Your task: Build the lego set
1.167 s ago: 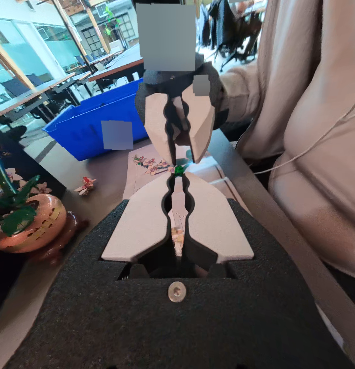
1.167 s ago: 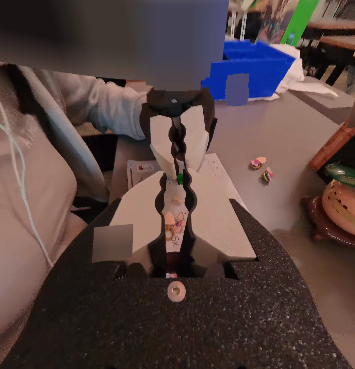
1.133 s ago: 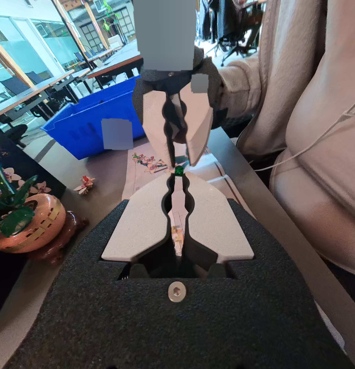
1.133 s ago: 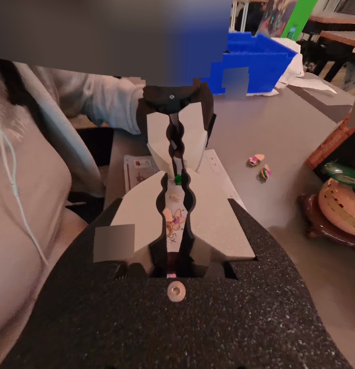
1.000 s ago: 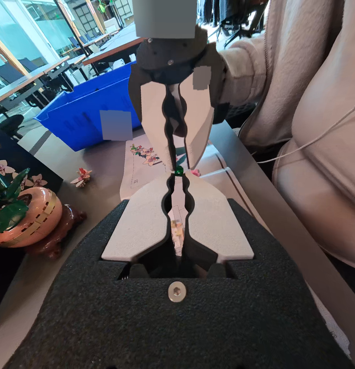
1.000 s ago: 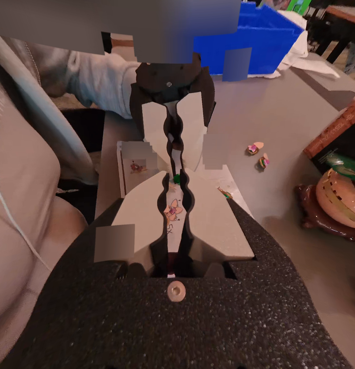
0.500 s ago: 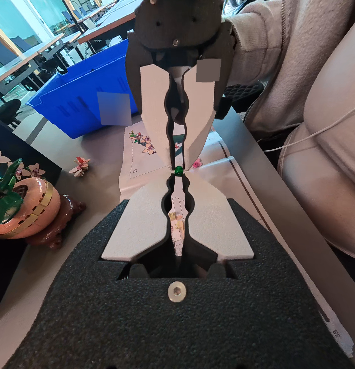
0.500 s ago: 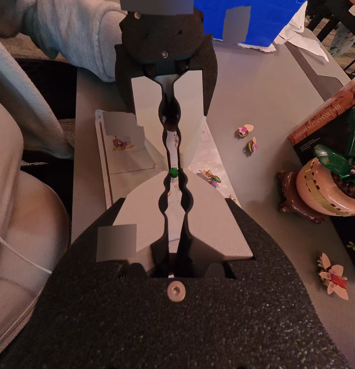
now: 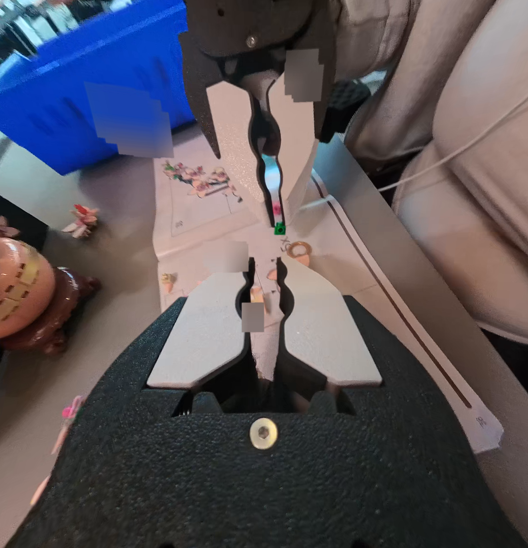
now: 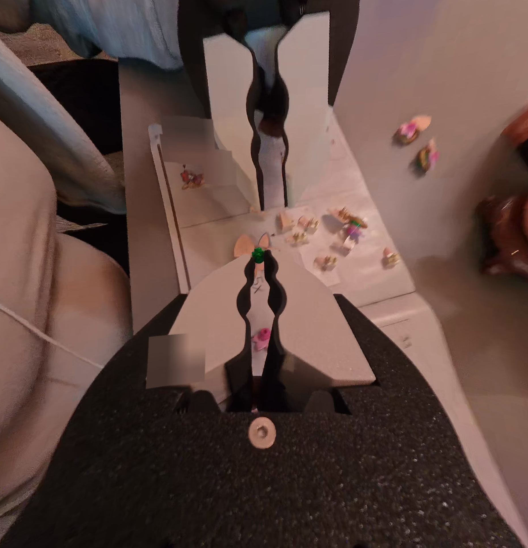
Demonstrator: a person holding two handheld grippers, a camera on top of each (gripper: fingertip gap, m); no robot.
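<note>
Right gripper (image 10: 259, 257) is clamped on the tiny green piece (image 10: 258, 255), carrying it alone; left gripper (image 9: 264, 261) hangs w/ tongs apart, empty, above the instruction sheet (image 9: 197, 237), prob. free to fetch the next part.

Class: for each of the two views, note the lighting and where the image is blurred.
Left wrist view: bright daylight tones, motion blur on the pink pot and blue bin. Right wrist view: dimmer and warmer, loose pieces smeared, green piece fairly sharp.
</note>
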